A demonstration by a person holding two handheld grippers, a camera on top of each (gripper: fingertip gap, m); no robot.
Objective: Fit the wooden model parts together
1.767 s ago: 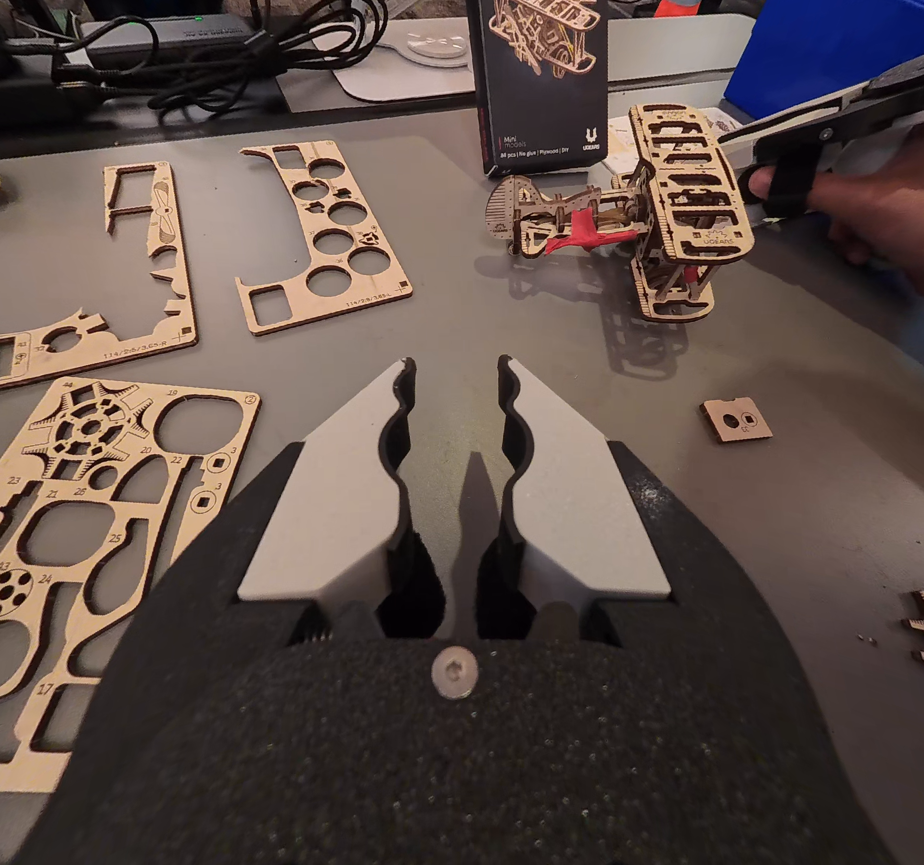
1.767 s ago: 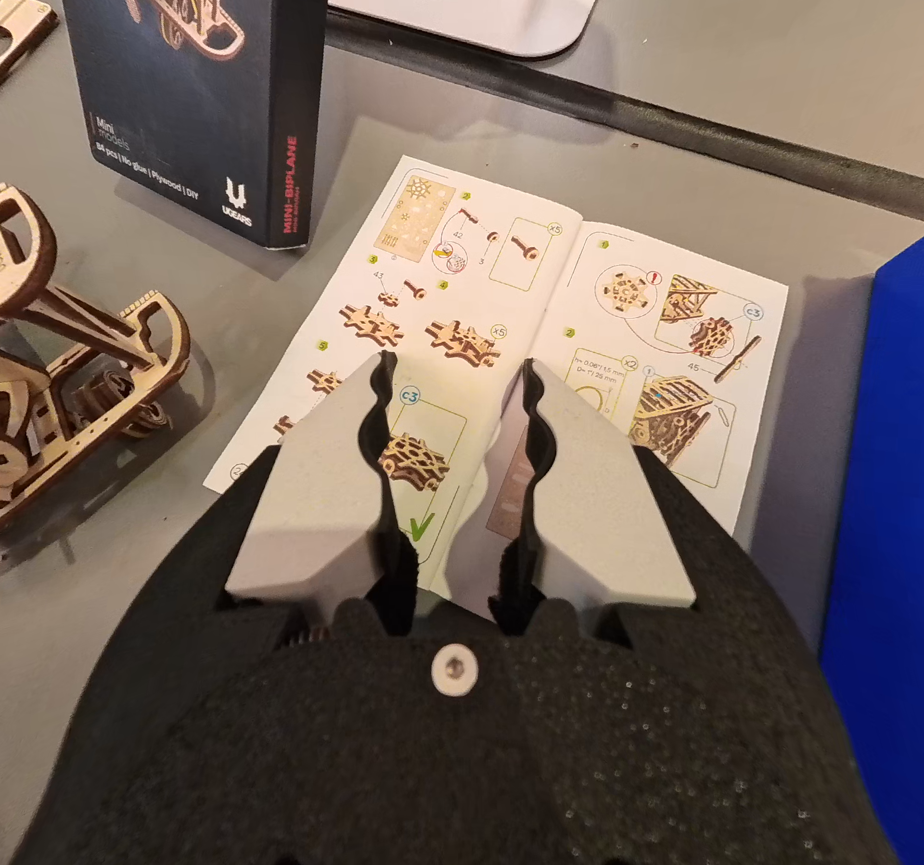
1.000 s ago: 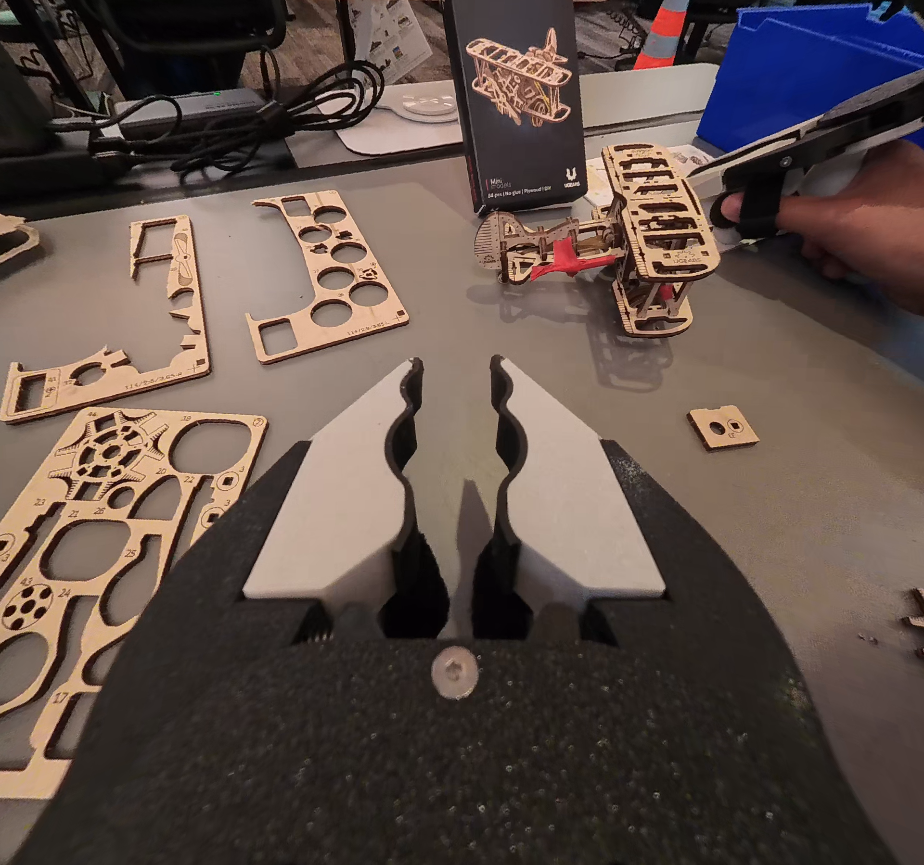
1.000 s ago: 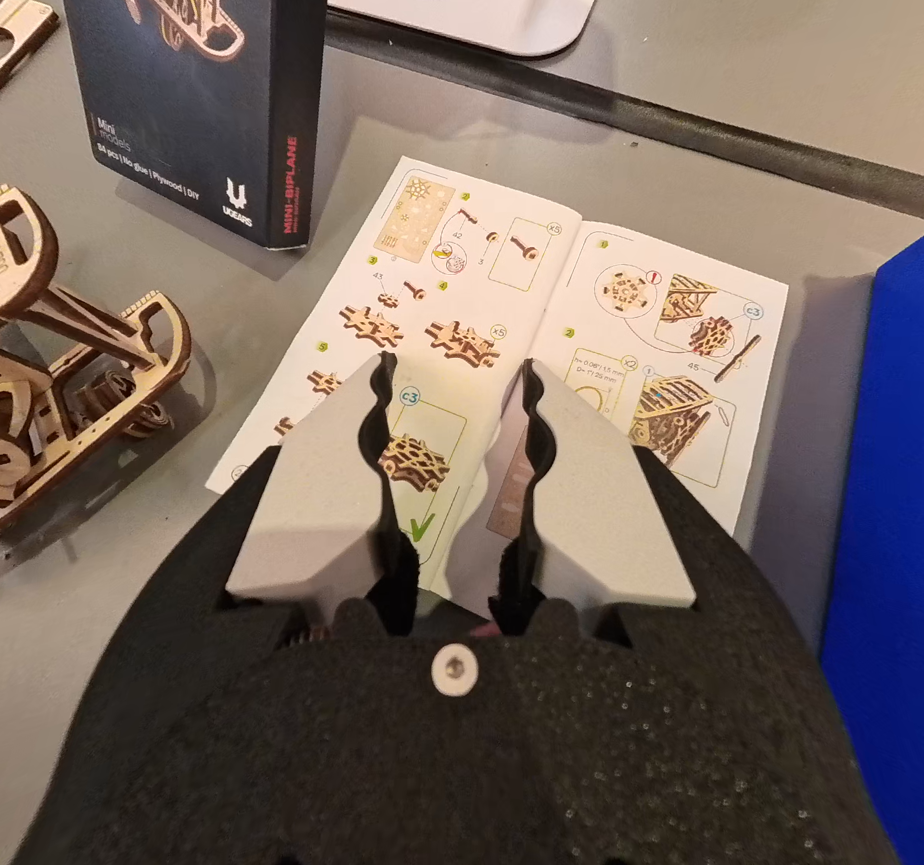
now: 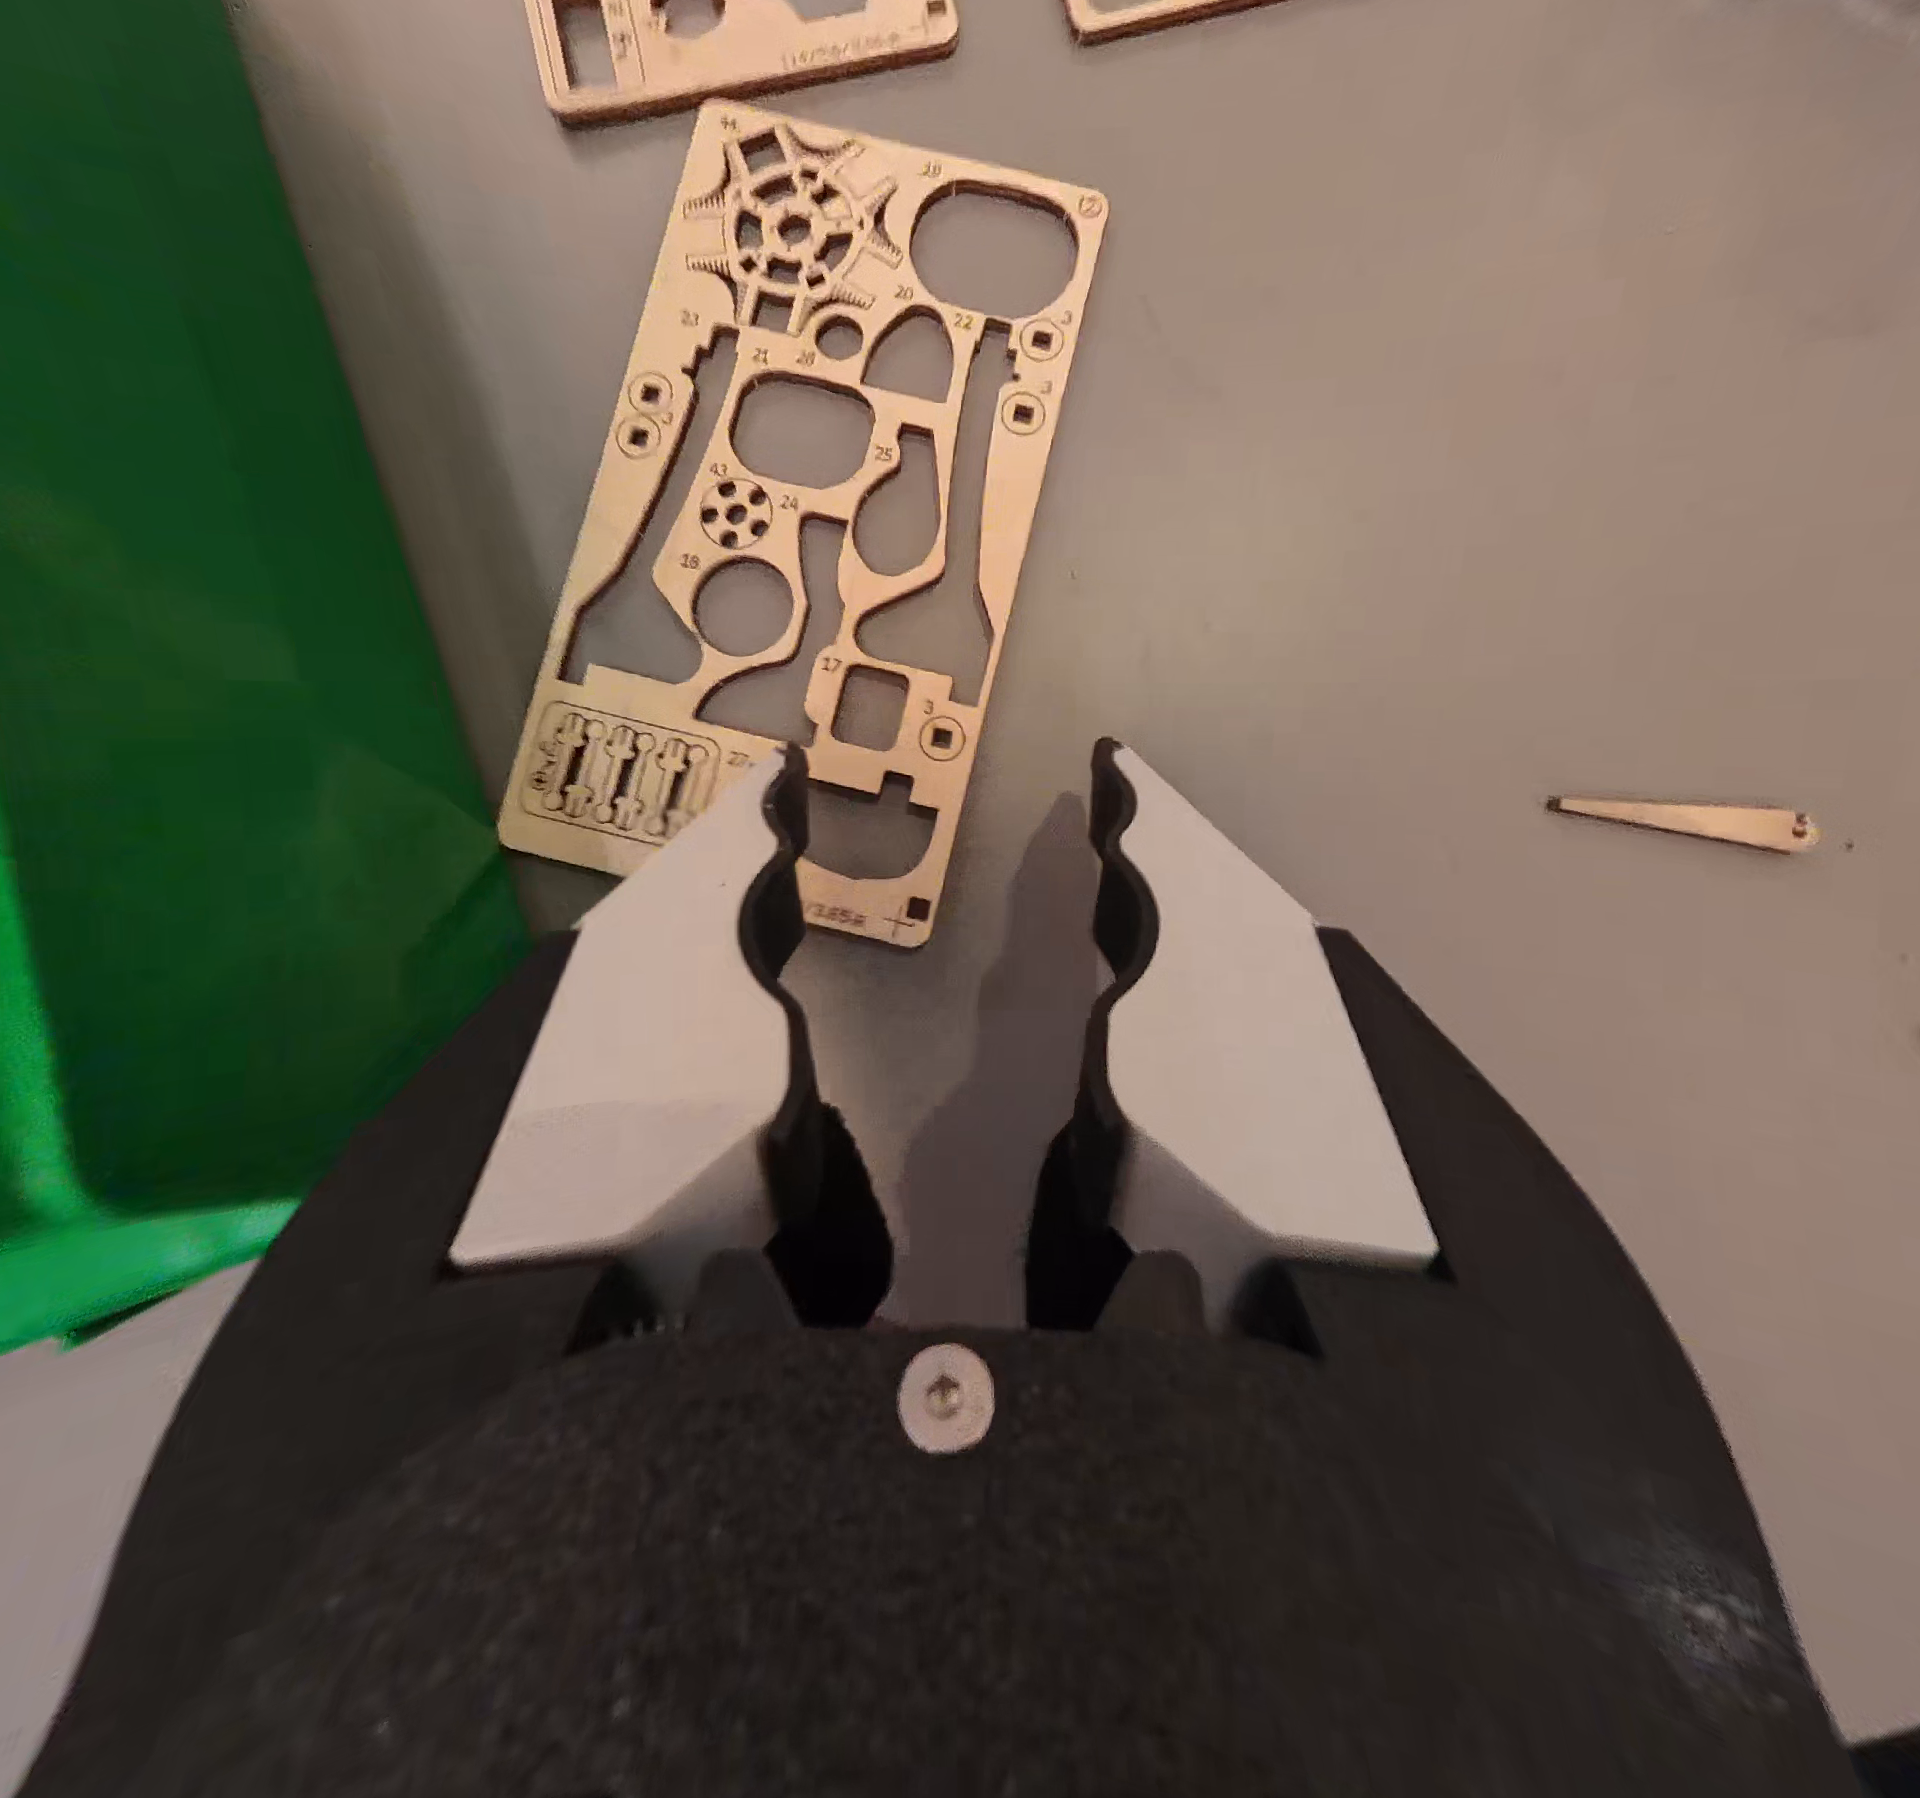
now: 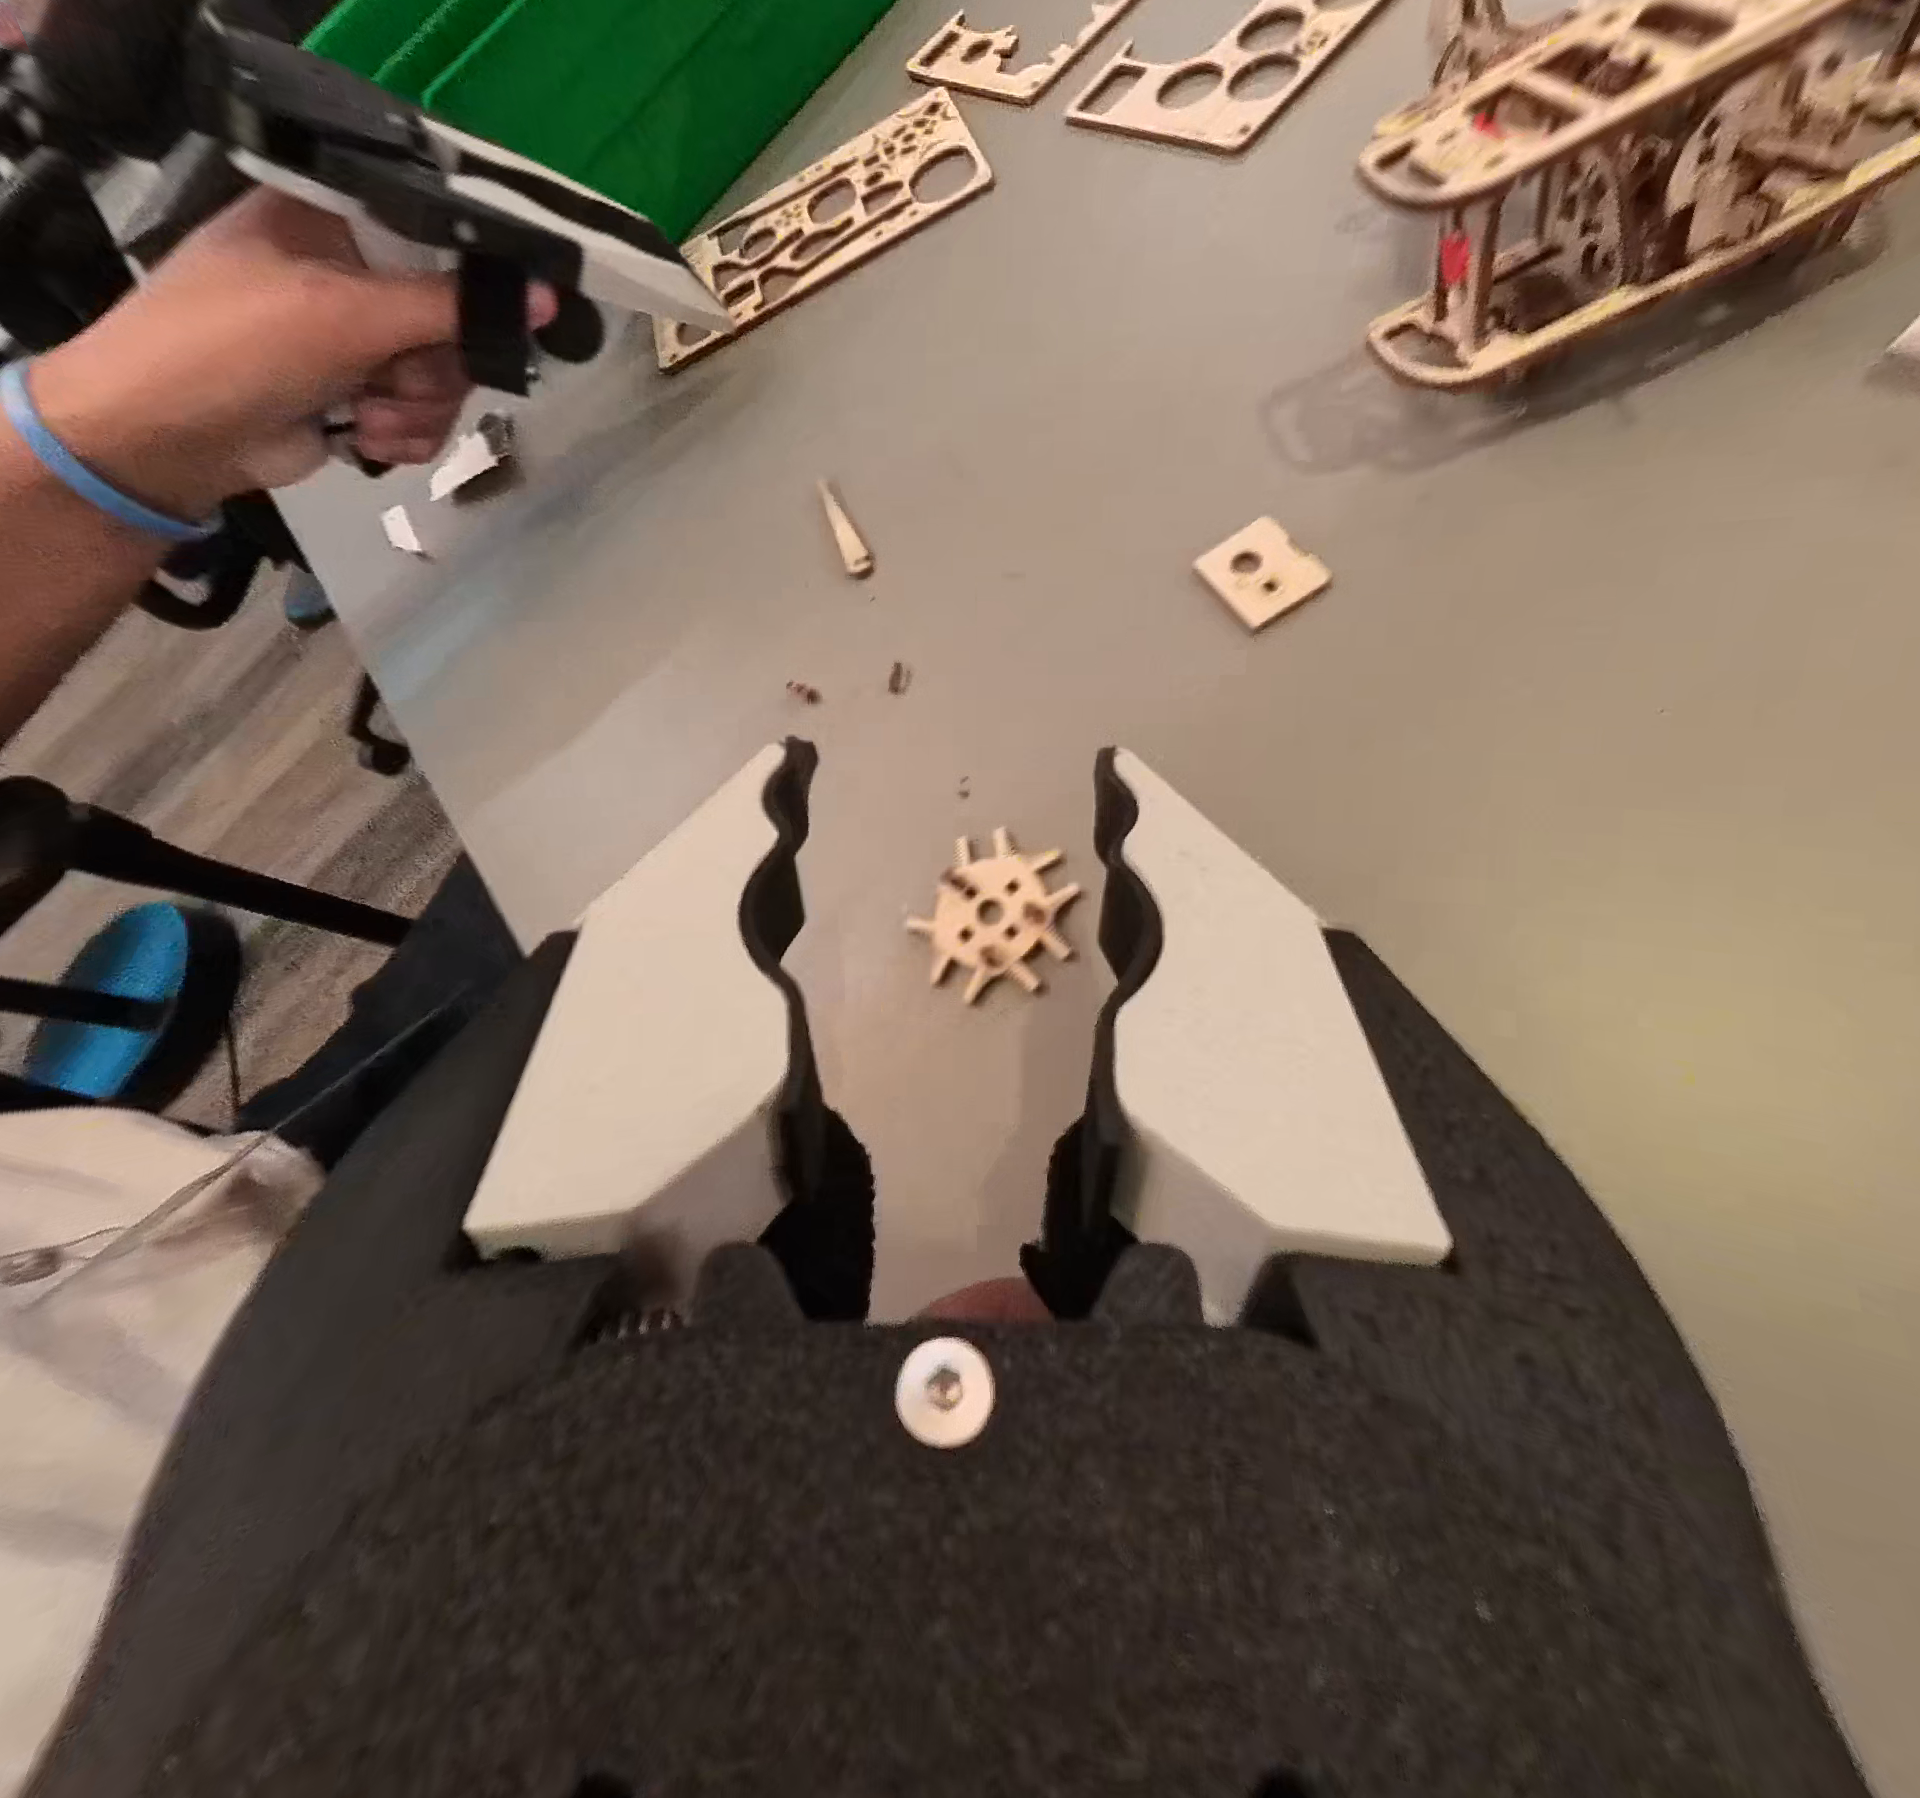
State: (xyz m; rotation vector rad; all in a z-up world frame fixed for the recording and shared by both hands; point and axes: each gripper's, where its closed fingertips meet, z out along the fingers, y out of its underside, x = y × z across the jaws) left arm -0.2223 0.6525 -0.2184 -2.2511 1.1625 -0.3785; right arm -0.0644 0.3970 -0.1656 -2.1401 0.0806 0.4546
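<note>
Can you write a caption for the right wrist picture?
Open right gripper hovers over a small wooden gear on the grey table.

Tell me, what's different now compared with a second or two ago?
Both tools swung to new spots. The left tool turned from the wooden biplane model down to the pale laser-cut plywood sheet beside the green plastic bin. The right tool left the instruction booklet and now hangs over a small spiked wooden gear. Both opened wider; neither holds anything. The parts on the grey table look unmoved.
</note>
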